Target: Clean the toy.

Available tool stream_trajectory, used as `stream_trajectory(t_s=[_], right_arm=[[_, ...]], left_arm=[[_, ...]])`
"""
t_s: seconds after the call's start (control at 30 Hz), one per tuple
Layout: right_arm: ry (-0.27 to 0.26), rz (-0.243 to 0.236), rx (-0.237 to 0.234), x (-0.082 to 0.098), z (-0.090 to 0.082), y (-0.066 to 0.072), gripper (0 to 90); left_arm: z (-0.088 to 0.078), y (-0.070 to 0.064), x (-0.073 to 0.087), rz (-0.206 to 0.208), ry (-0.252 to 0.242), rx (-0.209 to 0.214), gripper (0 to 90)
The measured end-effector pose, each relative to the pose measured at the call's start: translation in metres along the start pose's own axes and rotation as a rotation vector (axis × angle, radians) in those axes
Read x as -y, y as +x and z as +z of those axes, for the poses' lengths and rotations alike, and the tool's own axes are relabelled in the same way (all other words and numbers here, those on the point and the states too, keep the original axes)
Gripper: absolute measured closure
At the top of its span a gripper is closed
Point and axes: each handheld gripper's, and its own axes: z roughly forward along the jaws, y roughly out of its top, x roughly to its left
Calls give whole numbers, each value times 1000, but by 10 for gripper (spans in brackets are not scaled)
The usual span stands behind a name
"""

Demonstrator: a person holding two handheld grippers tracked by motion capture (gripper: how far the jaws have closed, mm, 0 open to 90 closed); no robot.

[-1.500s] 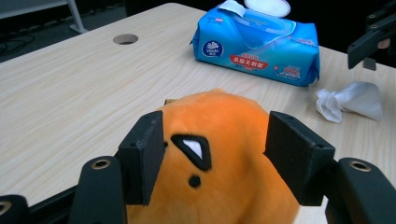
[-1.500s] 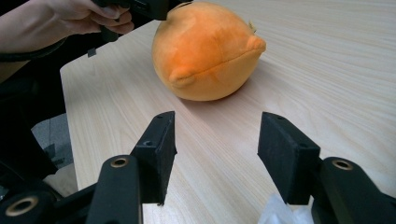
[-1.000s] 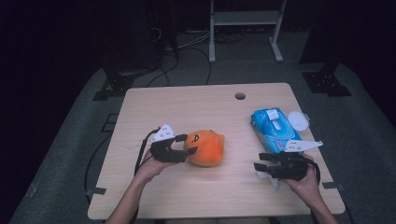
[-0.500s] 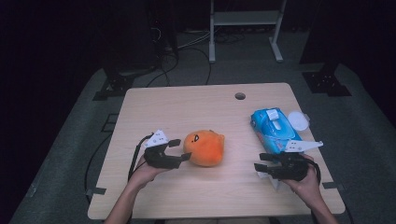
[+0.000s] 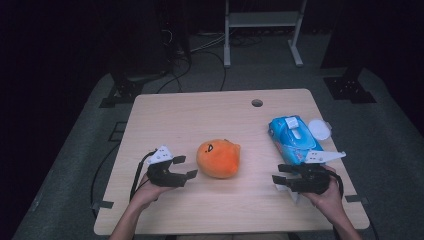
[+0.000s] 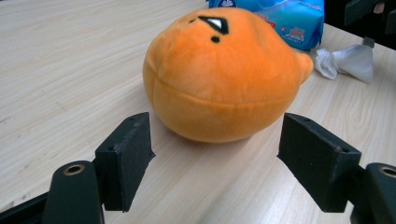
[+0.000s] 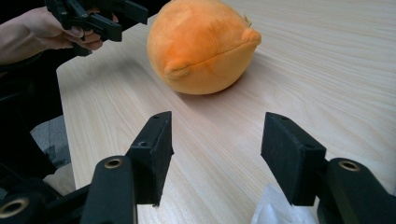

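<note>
Where jaws gape, plush toy (image 6: 223, 74) just ahead

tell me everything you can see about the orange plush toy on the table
The orange plush toy is a round, squashed ball of soft, short-piled fabric with a seam running around its middle, a small nub at one end, and a black-and-white eye mark with a black dot on top. It sits on the pale wooden table, near the middle of the front half. Nothing grips it: the left gripper stands just beside it, jaws apart and not touching.
</note>
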Motion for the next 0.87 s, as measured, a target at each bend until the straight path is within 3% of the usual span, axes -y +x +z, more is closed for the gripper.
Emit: stream_trajectory(t_s=[0.37, 0.7, 0.87], right_arm=[[4, 0, -1, 1, 1, -1, 418], [10, 3, -4, 2, 3, 0, 416], [14, 7, -6, 3, 5, -1, 416]], left_arm=[[-9, 4, 14, -25, 12, -16, 234], [-12, 6, 27, -74, 11, -19, 183], [-11, 3, 30, -62, 23, -19, 174]])
